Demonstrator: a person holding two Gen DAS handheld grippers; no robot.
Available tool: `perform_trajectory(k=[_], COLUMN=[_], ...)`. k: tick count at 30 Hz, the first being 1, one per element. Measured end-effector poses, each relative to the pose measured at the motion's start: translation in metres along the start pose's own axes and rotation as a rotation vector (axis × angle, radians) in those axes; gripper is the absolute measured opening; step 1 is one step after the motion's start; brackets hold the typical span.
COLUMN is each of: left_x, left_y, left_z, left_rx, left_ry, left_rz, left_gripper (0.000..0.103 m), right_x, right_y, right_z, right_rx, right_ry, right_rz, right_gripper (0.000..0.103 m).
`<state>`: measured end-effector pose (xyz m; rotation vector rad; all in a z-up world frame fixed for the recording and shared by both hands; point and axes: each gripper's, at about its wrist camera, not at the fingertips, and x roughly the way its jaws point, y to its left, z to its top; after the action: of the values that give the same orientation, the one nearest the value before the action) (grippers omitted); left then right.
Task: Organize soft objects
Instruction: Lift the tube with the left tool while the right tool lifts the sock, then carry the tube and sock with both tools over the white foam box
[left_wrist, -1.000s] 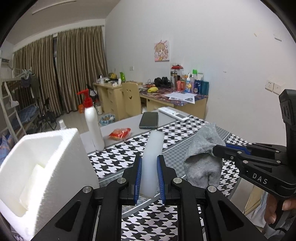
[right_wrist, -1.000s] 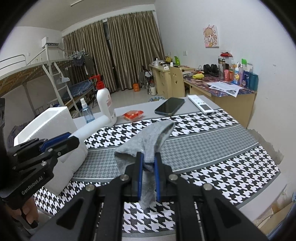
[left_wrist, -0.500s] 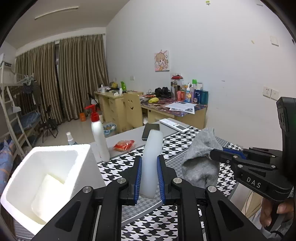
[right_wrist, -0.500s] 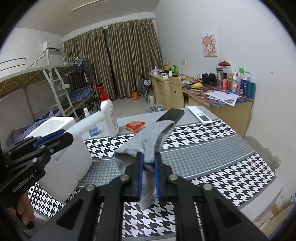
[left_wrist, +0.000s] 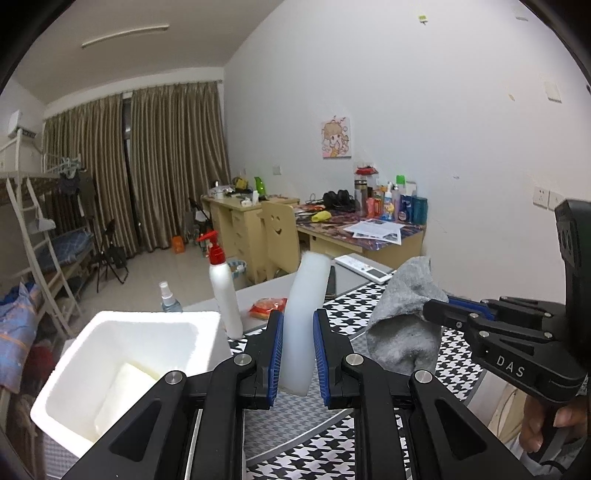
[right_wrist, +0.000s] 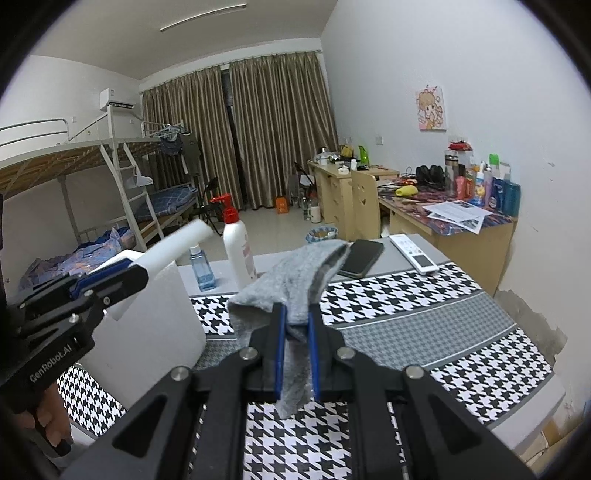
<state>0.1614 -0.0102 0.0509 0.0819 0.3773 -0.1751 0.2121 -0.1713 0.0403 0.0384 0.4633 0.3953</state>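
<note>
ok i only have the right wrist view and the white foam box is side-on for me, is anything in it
Observer: In the left wrist view the foam box is open-topped, with one white block lying on its floor.
Operator: and the grey sock hides the table behind it, anything there
Observer: An orange-red snack packet lies on the grey table, just right of the white trigger bottle.
Operator: is the other hand's grip square
Observer: Yes, the left gripper has both blue pads pressed on the white foam strip, which stands upright between them.
</note>
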Motion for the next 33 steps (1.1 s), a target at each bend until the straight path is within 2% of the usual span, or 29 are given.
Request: perform_trajectory(k=[15, 33], left_x=[-0.017, -0.034], left_y=[0.021, 0.053], left_z=[0.009, 0.012], left_rx=[-0.022, -0.056], left_ry=[-0.059, -0.098], left_rz=[0.045, 0.166], left_gripper=[0.018, 0.018], right_x=[-0.003, 0.002], right_y=[0.023, 0.056], right_z=[0.014, 0.032], right_rx=[-0.033, -0.076], right_ry=[-0.034, -0.073], right_rz=[0.034, 0.129], right_gripper=[0.015, 0.015])
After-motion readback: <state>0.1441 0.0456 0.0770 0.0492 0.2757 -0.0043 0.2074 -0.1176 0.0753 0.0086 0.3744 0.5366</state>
